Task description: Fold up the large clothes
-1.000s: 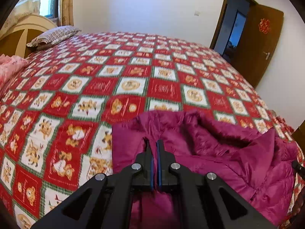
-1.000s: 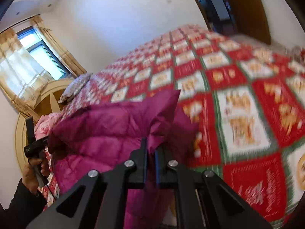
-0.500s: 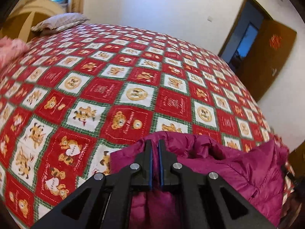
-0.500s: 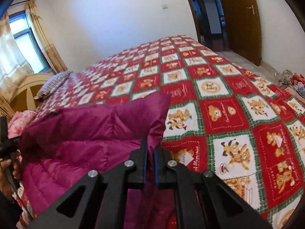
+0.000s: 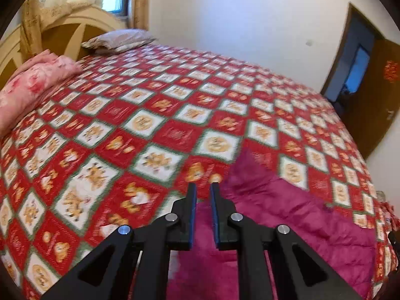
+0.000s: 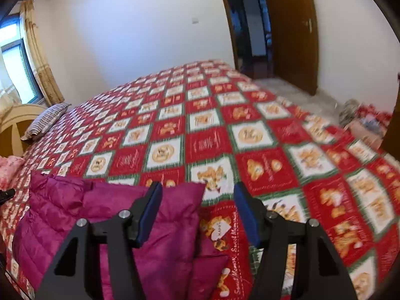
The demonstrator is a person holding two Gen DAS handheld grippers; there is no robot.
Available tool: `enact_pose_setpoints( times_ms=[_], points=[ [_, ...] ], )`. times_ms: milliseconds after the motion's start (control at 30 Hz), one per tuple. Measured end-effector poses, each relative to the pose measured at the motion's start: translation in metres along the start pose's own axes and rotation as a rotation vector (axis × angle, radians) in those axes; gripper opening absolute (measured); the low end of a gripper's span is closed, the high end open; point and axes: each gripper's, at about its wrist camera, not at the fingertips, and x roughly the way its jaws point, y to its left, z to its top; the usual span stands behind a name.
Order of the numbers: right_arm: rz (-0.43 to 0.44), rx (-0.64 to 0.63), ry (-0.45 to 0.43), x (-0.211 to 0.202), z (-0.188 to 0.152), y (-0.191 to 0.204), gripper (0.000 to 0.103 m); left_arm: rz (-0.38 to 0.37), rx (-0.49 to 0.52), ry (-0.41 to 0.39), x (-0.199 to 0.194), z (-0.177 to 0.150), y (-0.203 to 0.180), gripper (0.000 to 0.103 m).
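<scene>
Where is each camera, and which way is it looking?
Left wrist: sits on the left gripper, looking down across the bed toward the headboard; its jaws are opening, nothing pinched.
Right wrist: sits on the right gripper, looking toward the door; jaws opening.
Both show the magenta puffer jacket, patchwork bedspread, striped pillow.

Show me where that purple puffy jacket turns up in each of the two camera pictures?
Left wrist view: purple jacket fills the lower right, past the left gripper.
Right wrist view: it lies at the lower left, behind the left finger of the right gripper.
Shared landmark: the striped pillow at the headboard.
</scene>
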Motion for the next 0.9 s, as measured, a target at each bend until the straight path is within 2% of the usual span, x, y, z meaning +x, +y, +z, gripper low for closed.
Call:
enact_pose_setpoints(
  times_ms=[100,200,233,267,333,400,467,533,700,900],
  points=[
    [-0.05,-0.079,-0.001,-0.016,0.011,0.039,0.064,0.014,0.069,0.018,0.011,-0.004,-0.03,0.011],
    [-0.013,-0.115,0.05,-0.012,0.006,0.078,0.063,0.072,0.14,0.025,0.032,-0.017,-0.048,0.011],
    [0.0,-0.126,0.066,-0.008,0.0,0.089,0.063,0.114,0.153,0.035,0.043,-0.023,-0.047,0.011],
    [0.003,-0.14,0.076,-0.002,-0.006,0.097,0.063,0.143,0.143,0.061,0.055,-0.031,-0.042,0.011],
    [-0.009,-0.179,0.073,0.012,-0.028,0.113,0.063,0.137,0.073,0.143,0.078,-0.047,-0.025,0.011],
    [-0.017,-0.181,0.079,0.031,-0.047,0.115,0.062,0.116,0.054,0.145,0.085,-0.06,-0.017,0.011],
    [-0.06,-0.173,0.075,0.051,-0.065,0.108,0.062,0.116,0.067,0.121,0.085,-0.069,-0.018,0.011],
    [-0.057,-0.148,0.054,0.057,-0.074,0.1,0.062,0.133,0.086,0.095,0.083,-0.076,-0.024,0.011],
    [-0.076,-0.155,-0.008,0.056,-0.071,0.096,0.062,0.213,0.113,0.062,0.086,-0.086,-0.033,0.011],
    [-0.078,-0.124,0.01,0.073,-0.063,0.083,0.062,0.267,0.095,0.075,0.091,-0.084,-0.037,0.011]
  ],
)
